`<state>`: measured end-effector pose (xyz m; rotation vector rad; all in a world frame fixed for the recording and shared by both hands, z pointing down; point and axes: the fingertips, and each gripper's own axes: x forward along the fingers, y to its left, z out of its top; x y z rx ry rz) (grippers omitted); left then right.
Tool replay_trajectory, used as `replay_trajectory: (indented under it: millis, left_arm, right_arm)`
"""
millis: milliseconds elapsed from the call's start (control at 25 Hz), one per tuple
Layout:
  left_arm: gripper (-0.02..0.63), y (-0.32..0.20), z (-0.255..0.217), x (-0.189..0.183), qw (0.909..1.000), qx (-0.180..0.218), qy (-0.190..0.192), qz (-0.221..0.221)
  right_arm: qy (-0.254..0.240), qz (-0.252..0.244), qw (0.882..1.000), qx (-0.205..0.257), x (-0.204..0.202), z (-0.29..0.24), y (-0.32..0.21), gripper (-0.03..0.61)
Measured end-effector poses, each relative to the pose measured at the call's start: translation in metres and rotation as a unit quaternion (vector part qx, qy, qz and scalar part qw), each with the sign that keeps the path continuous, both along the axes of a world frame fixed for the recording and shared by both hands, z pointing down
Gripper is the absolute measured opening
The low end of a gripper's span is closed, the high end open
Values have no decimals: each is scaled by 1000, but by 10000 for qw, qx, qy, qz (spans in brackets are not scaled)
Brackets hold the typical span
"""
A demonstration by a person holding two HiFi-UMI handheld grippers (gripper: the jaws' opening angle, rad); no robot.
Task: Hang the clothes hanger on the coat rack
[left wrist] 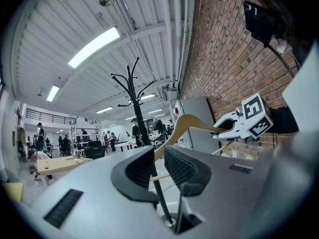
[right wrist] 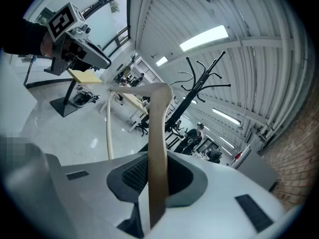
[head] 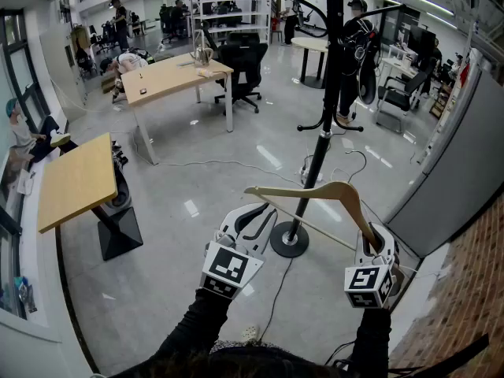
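- The pale wooden clothes hanger (head: 283, 193) is probably light, stiff and smooth. An arm end is a sound place to grip it.
- It has curved shoulders and a thin crossbar; no hook can be made out.
- It hangs level, just in front of the black metal coat rack (head: 324, 124), low on its pole and well below the hooks.
- The right gripper (head: 368, 239) is clamped on one arm.
- The left gripper (head: 253, 219) has its jaws slightly apart near the other end.

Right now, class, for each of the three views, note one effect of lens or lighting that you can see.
Head view: fisheye bows the room's edges, and ceiling lights glare as white patches on the glossy floor. Left gripper view: black circular vignette; the strip light is blown out. Right gripper view: the wooden hanger, close to the lens, looms oversized.
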<state>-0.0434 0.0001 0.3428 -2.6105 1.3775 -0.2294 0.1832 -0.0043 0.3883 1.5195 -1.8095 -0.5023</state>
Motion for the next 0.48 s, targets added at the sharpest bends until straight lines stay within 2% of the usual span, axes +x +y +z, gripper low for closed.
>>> replay_trajectory:
  millis: [200,480]
  left_arm:
    - [63,-41,0,-19,10000,10,-32,66]
    - [61,-76,7,-34,9996,-12,-10,267]
  right_arm:
    - [90,54,9999,-81,-24,0,-40,77]
    - [98,307,9994,-87,-33,7,-77,77]
